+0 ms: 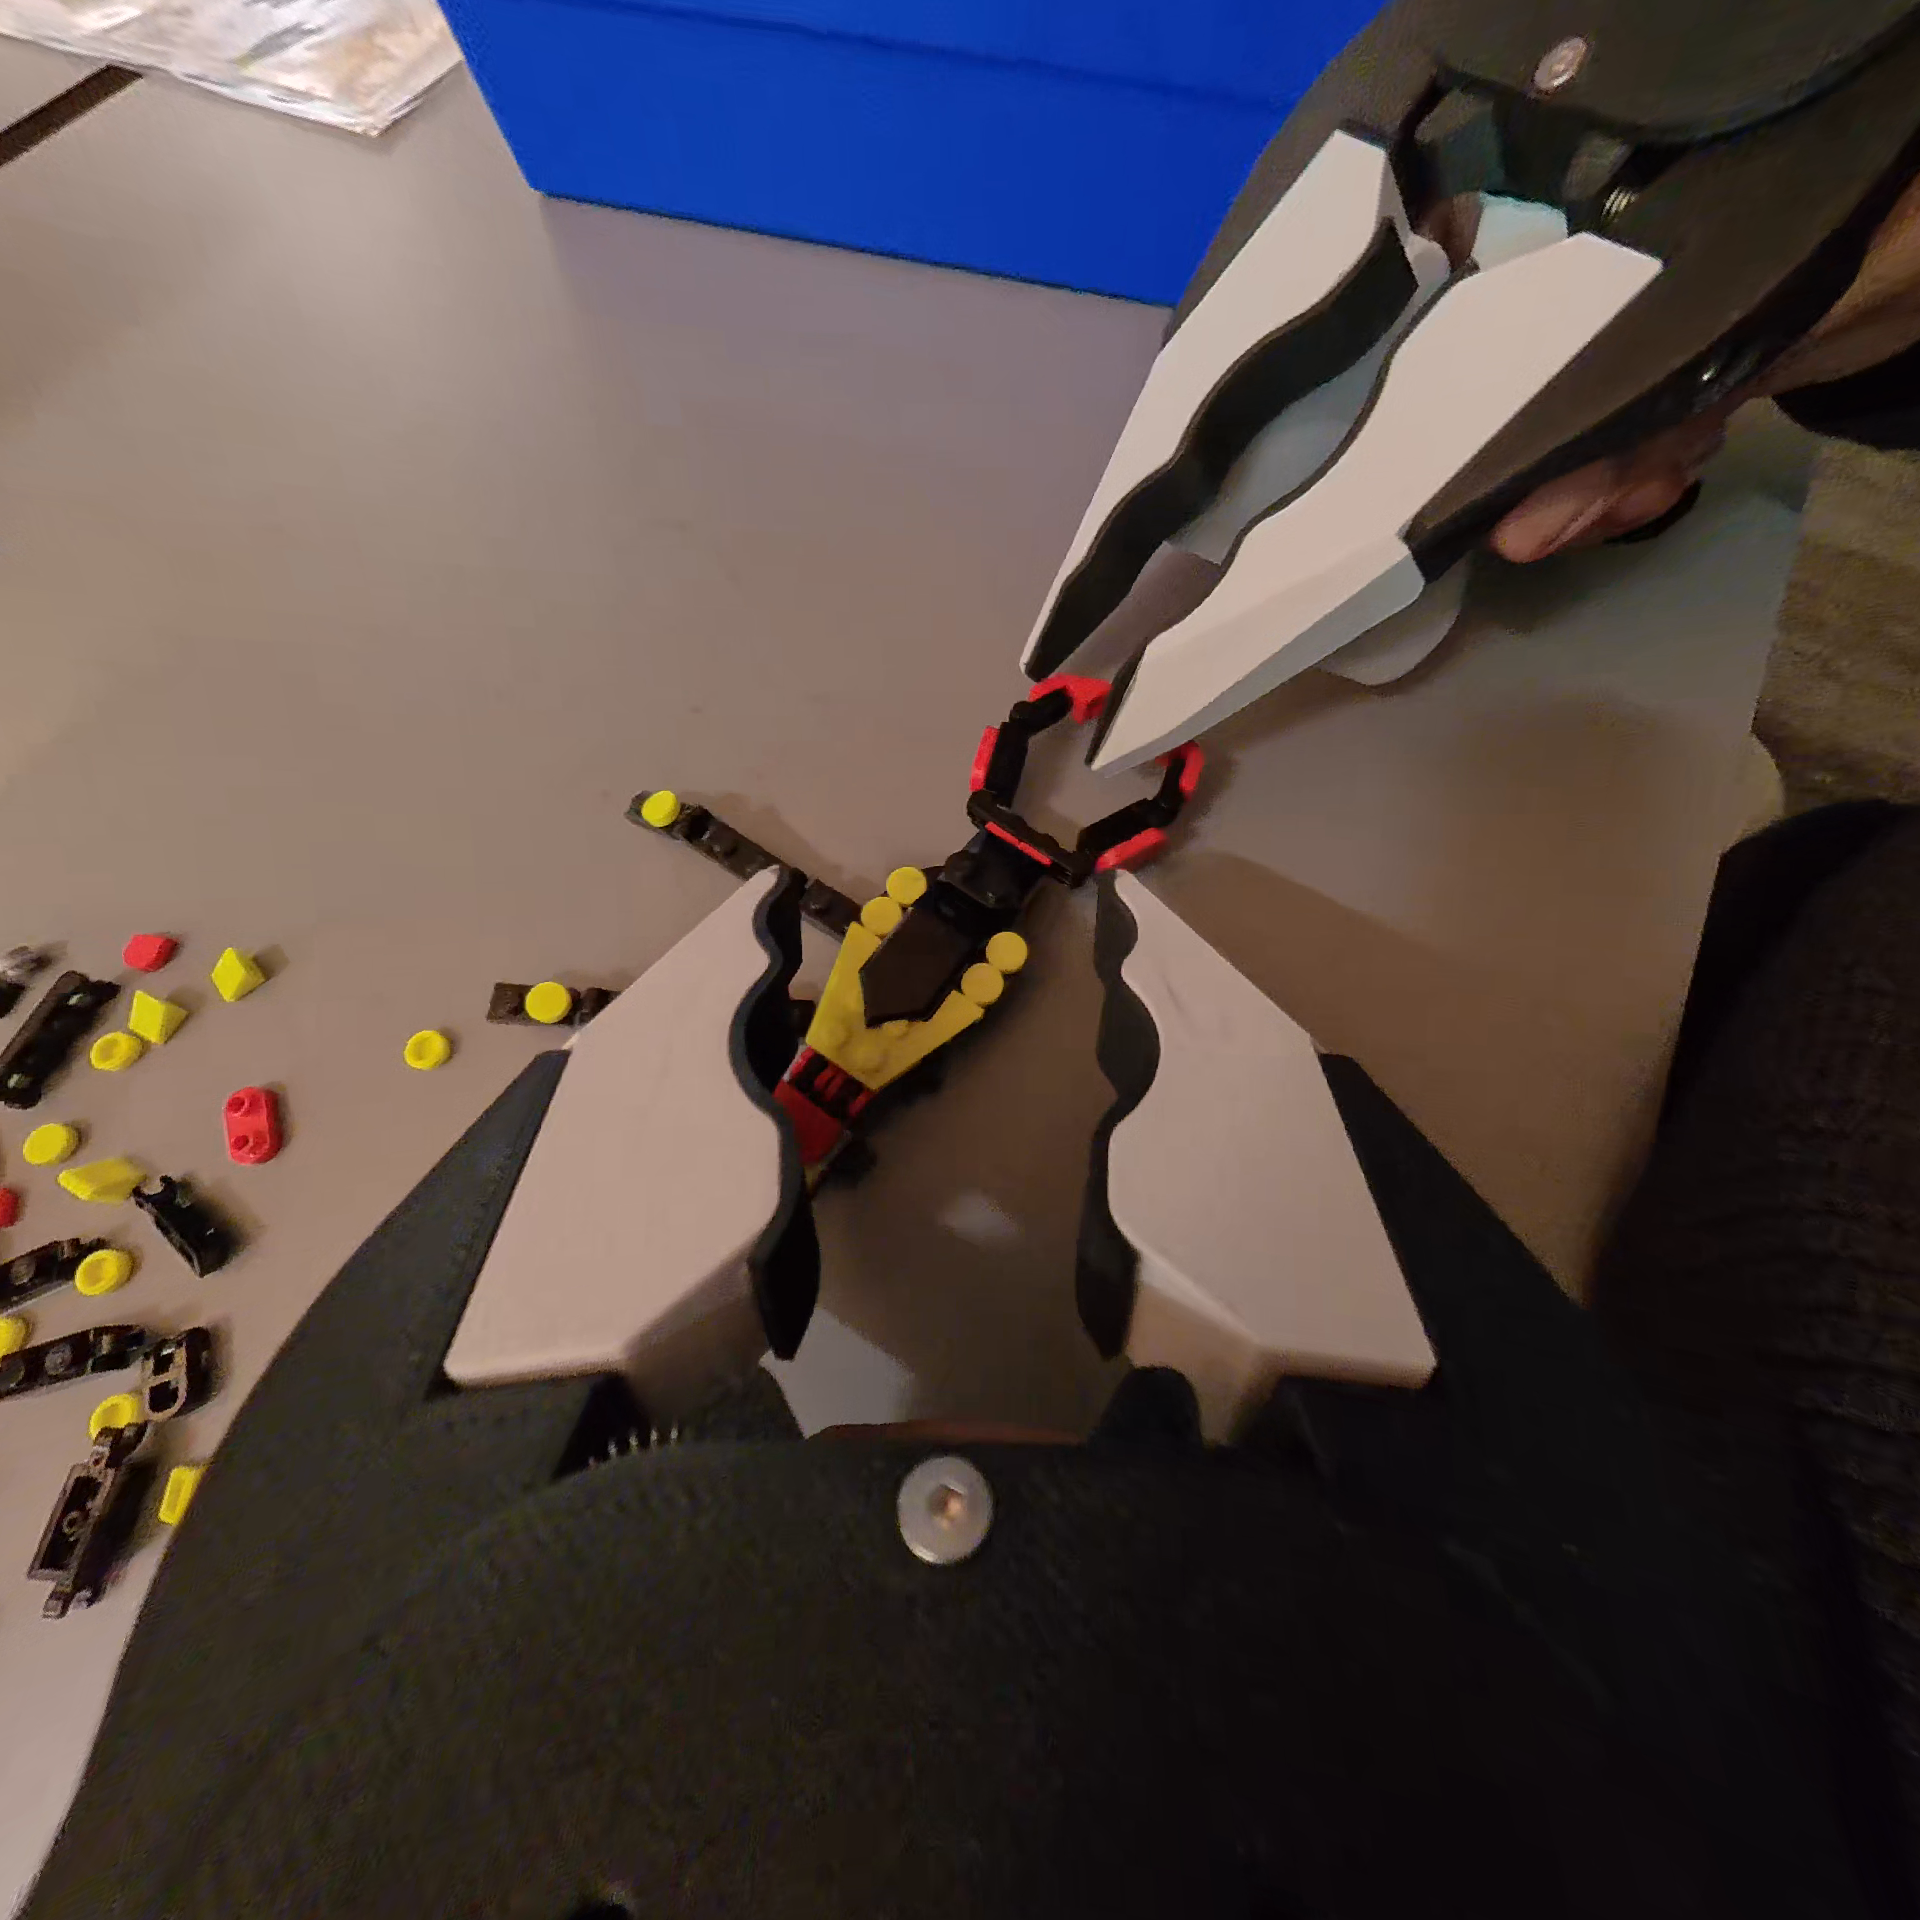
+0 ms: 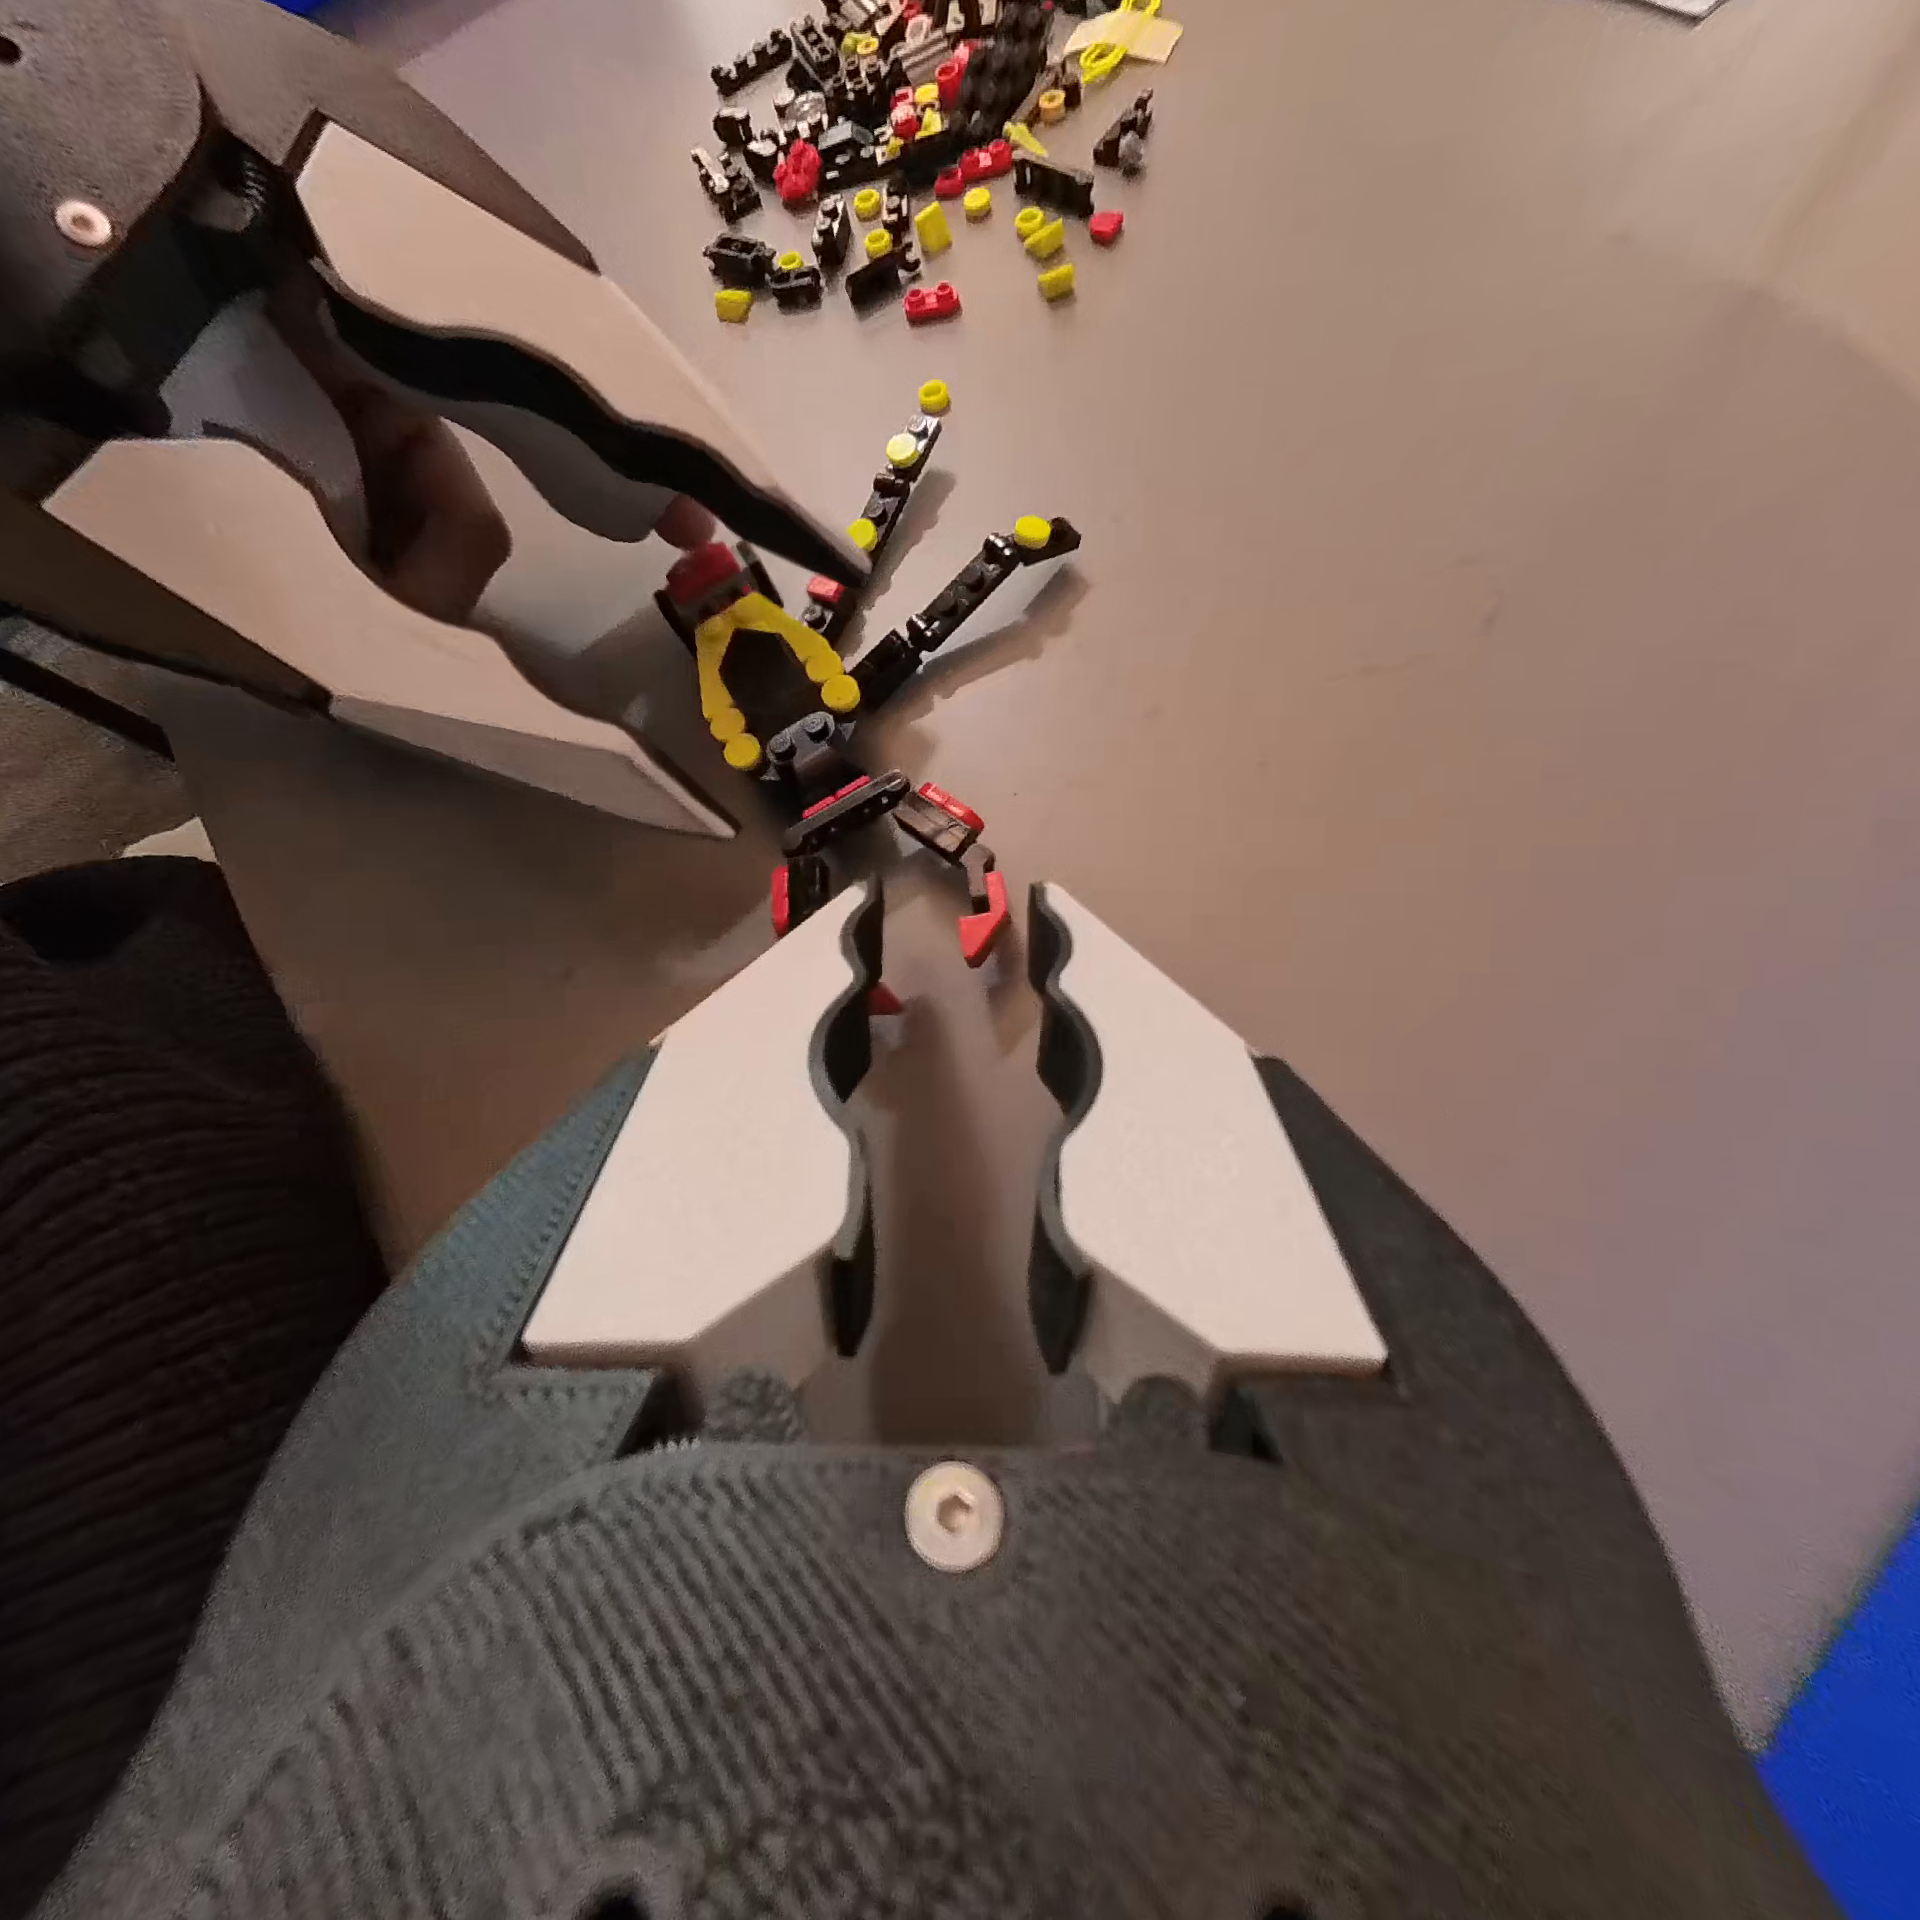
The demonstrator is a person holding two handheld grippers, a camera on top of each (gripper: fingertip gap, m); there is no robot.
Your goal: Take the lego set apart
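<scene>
Most of the lego set is already in bits: a pile of loose pieces (image 2: 914,156) lies on the bench (image 1: 416,520) well ahead of my right gripper (image 2: 956,899). What I judge is left is the small yellow-and-black body (image 1: 914,987) with its red-and-black pincers (image 1: 1081,790). It sits between the parted jaws of my left gripper (image 1: 940,904); my right jaws are apart too, tips at the pincers, gripping nothing
</scene>
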